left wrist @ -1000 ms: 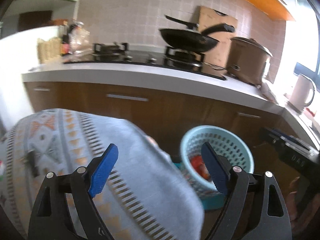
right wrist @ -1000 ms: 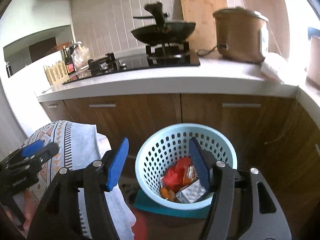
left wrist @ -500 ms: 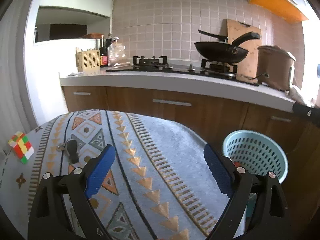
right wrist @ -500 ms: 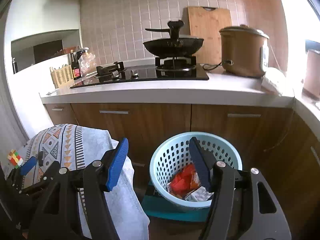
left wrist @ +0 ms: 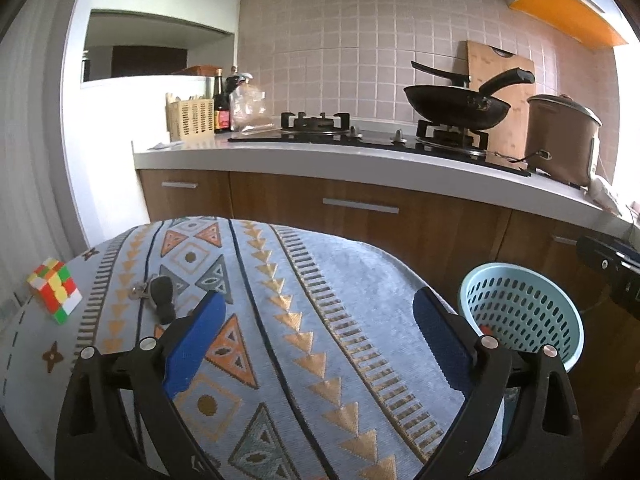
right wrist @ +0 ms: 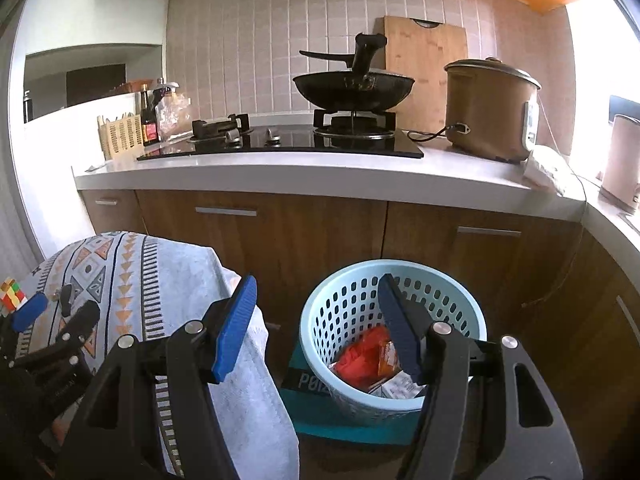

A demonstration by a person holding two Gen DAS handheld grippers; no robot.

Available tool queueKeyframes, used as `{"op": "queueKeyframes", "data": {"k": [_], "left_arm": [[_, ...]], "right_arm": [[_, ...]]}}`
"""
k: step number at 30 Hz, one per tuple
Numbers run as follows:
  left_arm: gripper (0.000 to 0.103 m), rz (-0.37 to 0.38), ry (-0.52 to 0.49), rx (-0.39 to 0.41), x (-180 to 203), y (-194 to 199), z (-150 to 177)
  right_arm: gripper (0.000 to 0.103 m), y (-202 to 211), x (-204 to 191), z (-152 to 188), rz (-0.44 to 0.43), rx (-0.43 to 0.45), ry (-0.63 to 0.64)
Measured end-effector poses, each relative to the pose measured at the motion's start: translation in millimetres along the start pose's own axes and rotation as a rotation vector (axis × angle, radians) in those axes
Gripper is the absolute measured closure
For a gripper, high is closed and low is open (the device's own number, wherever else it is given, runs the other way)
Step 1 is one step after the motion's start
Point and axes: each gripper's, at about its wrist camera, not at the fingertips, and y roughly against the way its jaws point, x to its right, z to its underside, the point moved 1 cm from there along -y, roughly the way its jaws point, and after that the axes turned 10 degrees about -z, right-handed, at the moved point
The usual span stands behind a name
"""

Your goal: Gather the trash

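A light blue perforated trash basket [right wrist: 348, 300] stands on the floor by the wooden cabinets; it also shows in the left wrist view [left wrist: 520, 312]. Red and orange wrappers [right wrist: 360, 358] and a white packet lie inside it. My left gripper [left wrist: 316, 340] is open and empty above the patterned tablecloth [left wrist: 320, 280]. My right gripper [right wrist: 316, 320] is open and empty, held above the floor between the table edge and the basket. The left gripper [right wrist: 44, 320] shows at the left of the right wrist view.
A Rubik's cube [left wrist: 54, 290] and a black car key [left wrist: 160, 296] lie on the tablecloth at the left. The basket stands on a teal box [right wrist: 308, 384]. Behind is the counter [right wrist: 320, 176] with a stove, a black wok [right wrist: 352, 88] and a brown rice cooker [right wrist: 488, 110].
My left gripper has swung left and up from the basket to over the table, bringing the cube and key into view. My right gripper has drawn back a little from the basket.
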Motion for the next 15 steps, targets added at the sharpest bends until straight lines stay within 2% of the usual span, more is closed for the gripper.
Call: {"op": "queueKeyframes", "data": {"k": [15], "left_arm": [[0.011,0.002,0.01,-0.008,-2.7,-1.4,0.0]], "right_arm": [[0.044,3.4,2.8,-1.2,0.012,0.018,-0.011]]}}
